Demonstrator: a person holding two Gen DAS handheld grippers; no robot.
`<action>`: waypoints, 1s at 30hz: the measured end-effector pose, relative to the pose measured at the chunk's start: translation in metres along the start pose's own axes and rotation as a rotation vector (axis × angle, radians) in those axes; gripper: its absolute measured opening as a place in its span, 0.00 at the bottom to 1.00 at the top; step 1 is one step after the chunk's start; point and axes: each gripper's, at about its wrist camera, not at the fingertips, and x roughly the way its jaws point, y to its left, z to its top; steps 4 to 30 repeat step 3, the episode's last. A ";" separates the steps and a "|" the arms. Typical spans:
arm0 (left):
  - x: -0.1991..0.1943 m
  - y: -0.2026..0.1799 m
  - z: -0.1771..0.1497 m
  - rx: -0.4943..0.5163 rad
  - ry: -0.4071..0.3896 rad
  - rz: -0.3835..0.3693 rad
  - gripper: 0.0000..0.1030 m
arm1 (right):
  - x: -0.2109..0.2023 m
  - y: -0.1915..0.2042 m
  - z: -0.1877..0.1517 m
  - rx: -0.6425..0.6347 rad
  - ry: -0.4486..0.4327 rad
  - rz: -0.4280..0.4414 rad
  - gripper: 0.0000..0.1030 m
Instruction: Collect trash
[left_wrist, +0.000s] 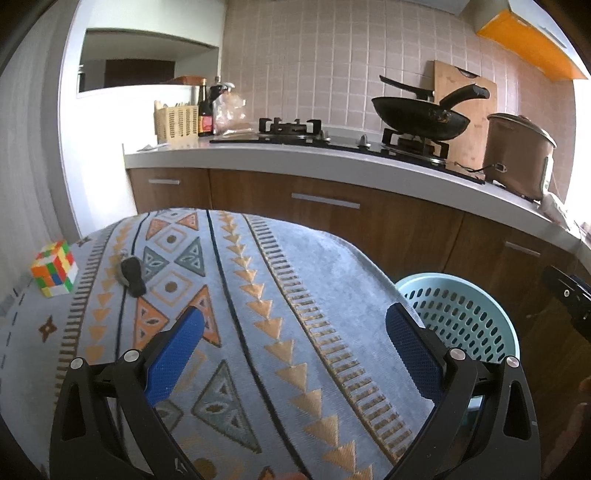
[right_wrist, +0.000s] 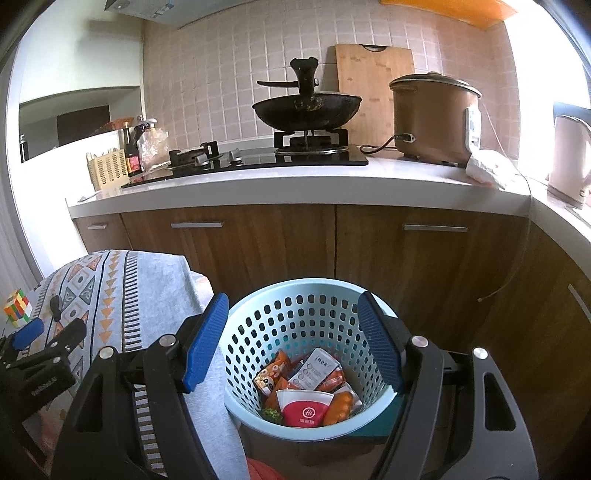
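Observation:
A light blue perforated basket (right_wrist: 258, 325) stands on the floor beside the table and holds several wrappers and a red-and-white paper cup (right_wrist: 304, 404). My right gripper (right_wrist: 291, 339) is open and empty, just above the basket's mouth. My left gripper (left_wrist: 295, 339) is open and empty above the patterned tablecloth (left_wrist: 280, 325). The basket also shows in the left wrist view (left_wrist: 461, 314), past the table's right edge. The left gripper shows in the right wrist view (right_wrist: 44, 343) at the far left.
A Rubik's cube (left_wrist: 54, 268) and a small black object (left_wrist: 132, 276) lie on the table's left side. Behind are wooden cabinets (right_wrist: 280, 240), a counter with a stove, a black wok (right_wrist: 306, 109) and a rice cooker (right_wrist: 436, 118).

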 end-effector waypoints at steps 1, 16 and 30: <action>-0.002 0.000 0.001 0.004 -0.004 0.000 0.93 | -0.002 0.001 0.000 -0.001 -0.003 -0.001 0.66; -0.008 0.001 0.002 0.009 -0.015 0.010 0.93 | -0.003 0.001 0.003 0.000 -0.006 -0.001 0.66; -0.008 0.001 0.002 0.009 -0.015 0.010 0.93 | -0.003 0.001 0.003 0.000 -0.006 -0.001 0.66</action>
